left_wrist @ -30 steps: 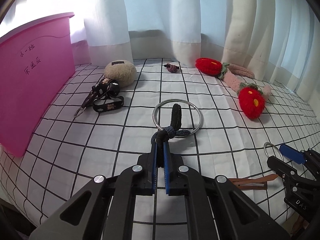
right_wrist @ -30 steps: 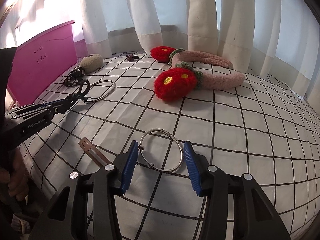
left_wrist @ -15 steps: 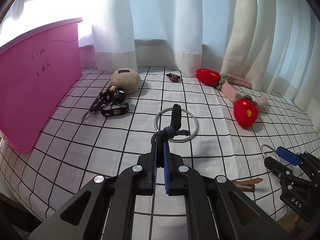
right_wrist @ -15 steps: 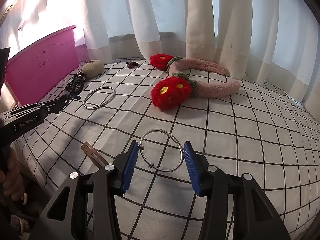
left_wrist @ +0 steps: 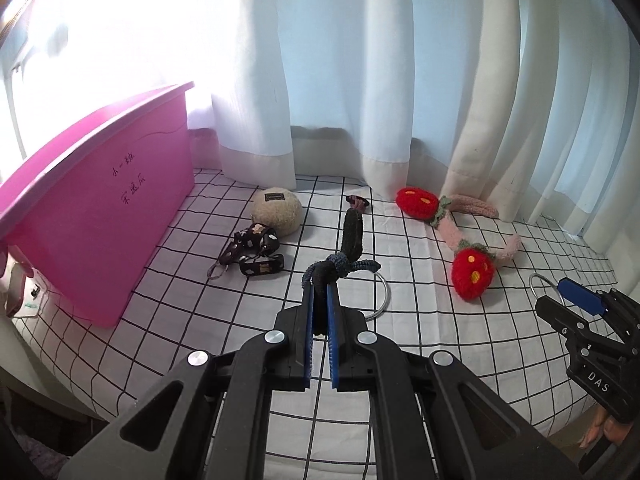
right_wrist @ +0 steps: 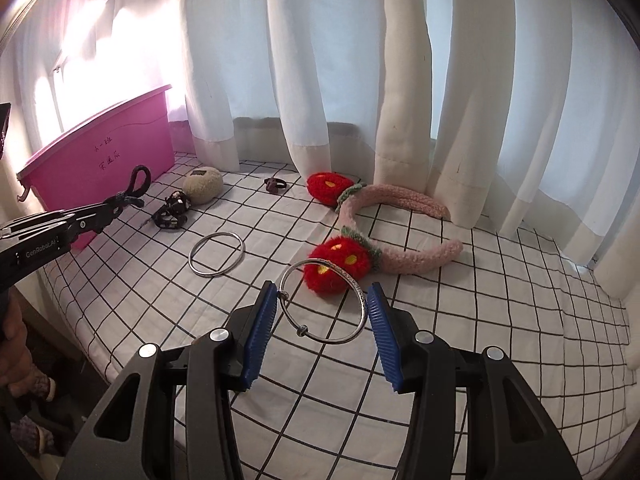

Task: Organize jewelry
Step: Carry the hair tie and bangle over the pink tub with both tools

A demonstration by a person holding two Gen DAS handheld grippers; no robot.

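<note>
The soft, light black hair tie (left_wrist: pixel 347 249) is pinched at its knot by the clenched left gripper (left_wrist: pixel 320 312). The stiff, slippery silver bangle (right_wrist: pixel 324 302) is spanned across its rim by the right gripper (right_wrist: pixel 322 320); slipping seems likely.

Silver bangle (right_wrist: pixel 325 301) – gripped, black hair-tie (left_wrist: pixel 348 246) – lifted

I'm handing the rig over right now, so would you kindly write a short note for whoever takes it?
Left gripper: shut on the black hair tie, held above the cloth.
Right gripper: shut on a silver bangle, also in the air.
Lying on the cloth: second bangle, strawberry headband, patterned ties, beige pouf, small dark clip.
Pink bin stands at the left; its inside is hidden.
Left to do: put away both held items, then the rest.
</note>
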